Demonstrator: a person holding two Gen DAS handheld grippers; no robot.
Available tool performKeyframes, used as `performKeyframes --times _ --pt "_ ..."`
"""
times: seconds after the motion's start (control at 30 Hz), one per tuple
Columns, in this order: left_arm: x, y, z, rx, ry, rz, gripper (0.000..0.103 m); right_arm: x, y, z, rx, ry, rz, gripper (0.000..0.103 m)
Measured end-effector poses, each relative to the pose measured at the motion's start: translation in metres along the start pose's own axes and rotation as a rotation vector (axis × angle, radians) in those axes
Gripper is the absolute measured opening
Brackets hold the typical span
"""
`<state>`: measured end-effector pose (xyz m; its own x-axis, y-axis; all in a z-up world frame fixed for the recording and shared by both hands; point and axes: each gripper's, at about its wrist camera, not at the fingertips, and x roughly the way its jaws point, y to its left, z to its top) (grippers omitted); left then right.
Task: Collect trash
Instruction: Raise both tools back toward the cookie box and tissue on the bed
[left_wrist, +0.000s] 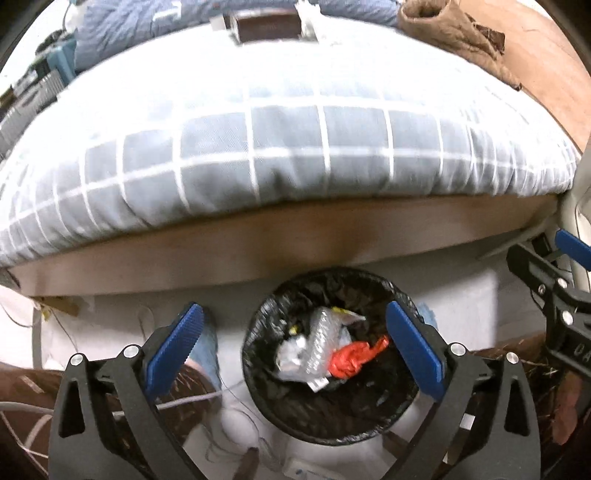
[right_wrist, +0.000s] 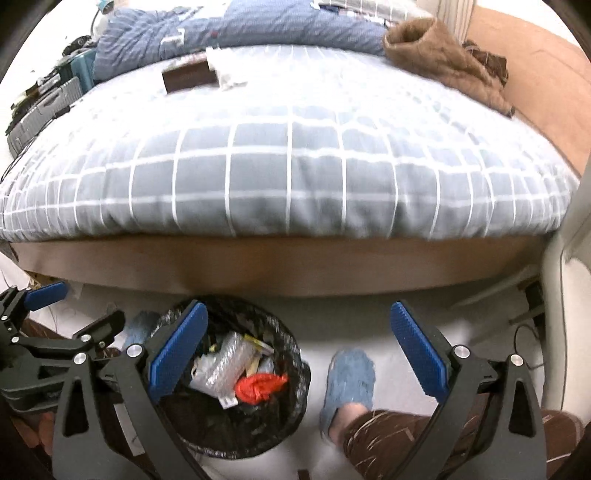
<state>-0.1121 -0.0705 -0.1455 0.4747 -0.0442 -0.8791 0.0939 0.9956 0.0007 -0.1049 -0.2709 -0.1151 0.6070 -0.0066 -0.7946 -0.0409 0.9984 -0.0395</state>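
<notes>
A round bin with a black liner (left_wrist: 258, 325) stands on the pale floor by the bed. It holds a red crumpled bag (left_wrist: 354, 356), clear plastic wrap (left_wrist: 317, 343) and other scraps. It also shows in the right wrist view (right_wrist: 295, 373), with the red bag (right_wrist: 260, 386) inside. My left gripper (left_wrist: 293, 347) is open and empty above the bin. My right gripper (right_wrist: 299, 350) is open and empty, to the right of the bin, over the floor. On the bed lie a brown box (right_wrist: 189, 78) and white crumpled wrapper (right_wrist: 227, 70).
The bed with a grey checked cover (right_wrist: 288, 170) and wooden frame (right_wrist: 295, 266) fills the far side. A brown garment (right_wrist: 443, 55) and blue clothes (right_wrist: 240, 29) lie at its back. The person's slippered foot (right_wrist: 347, 384) is right of the bin. Cables (left_wrist: 199, 398) run on the floor.
</notes>
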Motion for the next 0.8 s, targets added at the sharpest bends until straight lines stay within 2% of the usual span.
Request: performKeyframes --times 0.17,0.37,0.57,0.8 --pt "-0.007 0.009 0.015 -0.003 -0.03 0.009 0.097 0.001 0.006 0.012 0.001 -0.008 -0.001 0.095" --pt "-0.024 0.024 0.045 -0.032 -0.098 0.009 0.097 -0.008 0.012 0.036 -0.015 -0.077 0.001 0.095" --pt "-0.035 0.042 0.087 -0.077 -0.178 0.024 0.097 -0.012 0.015 0.074 -0.004 -0.147 0.028 0.095" --pt "-0.03 0.061 0.133 -0.097 -0.238 0.052 0.097 0.003 0.031 0.122 -0.051 -0.198 0.057 0.095"
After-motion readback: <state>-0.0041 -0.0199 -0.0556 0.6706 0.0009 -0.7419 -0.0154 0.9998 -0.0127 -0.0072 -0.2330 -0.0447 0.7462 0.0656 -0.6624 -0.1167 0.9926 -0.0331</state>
